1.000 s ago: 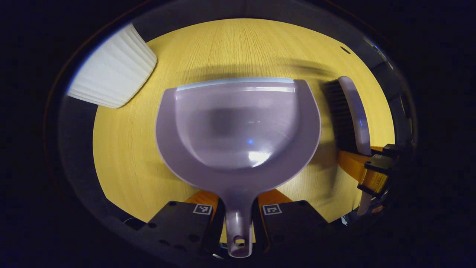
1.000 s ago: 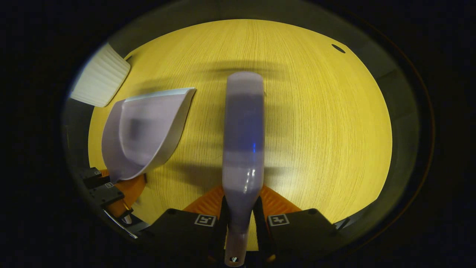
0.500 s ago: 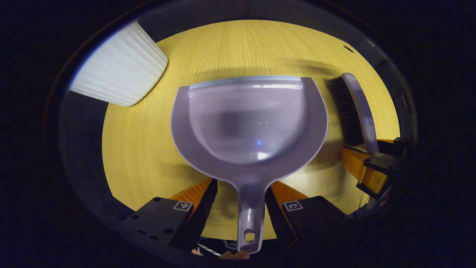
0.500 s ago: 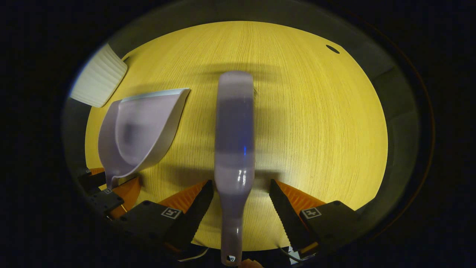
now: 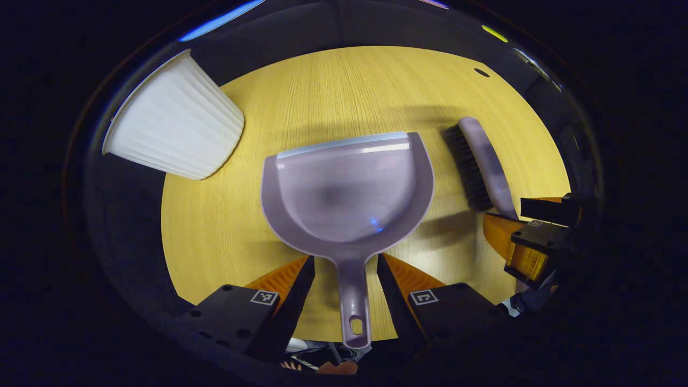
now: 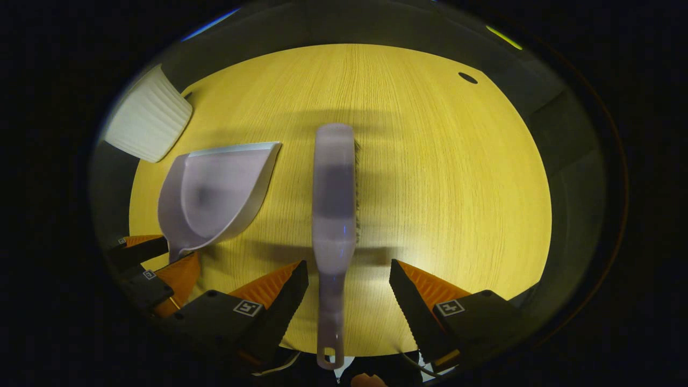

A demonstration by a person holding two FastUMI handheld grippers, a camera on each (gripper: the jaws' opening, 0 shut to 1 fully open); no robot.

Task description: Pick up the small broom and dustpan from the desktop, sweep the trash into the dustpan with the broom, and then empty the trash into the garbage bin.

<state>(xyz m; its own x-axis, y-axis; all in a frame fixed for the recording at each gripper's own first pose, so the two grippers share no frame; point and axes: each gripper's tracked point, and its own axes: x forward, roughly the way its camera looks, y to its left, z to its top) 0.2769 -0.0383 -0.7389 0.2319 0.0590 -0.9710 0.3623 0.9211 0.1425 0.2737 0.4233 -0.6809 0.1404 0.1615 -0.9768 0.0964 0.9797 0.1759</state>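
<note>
A lilac dustpan (image 5: 346,193) lies on the yellow wooden desktop (image 5: 333,91), its handle pointing back between the fingers of my left gripper (image 5: 344,269), which is open and apart from it. The pan holds no trash that I can see. The lilac broom (image 6: 334,215) lies flat with its handle between the spread fingers of my open right gripper (image 6: 348,274). In the left gripper view the broom (image 5: 481,164) lies right of the dustpan with dark bristles toward it, and the right gripper (image 5: 537,236) sits behind it. The dustpan (image 6: 215,193) and left gripper (image 6: 153,258) show at left in the right gripper view.
A white ribbed garbage bin (image 5: 172,131) stands off the desk's far left edge, also the bin (image 6: 148,129) in the right gripper view. A small dark hole (image 6: 467,78) marks the desktop at the far right. The desk's edges curve close around both tools.
Both grippers were shut on the handles a second ago, then opened and let go. They have since drawn back, so dustpan and broom look smaller and farther off.
</note>
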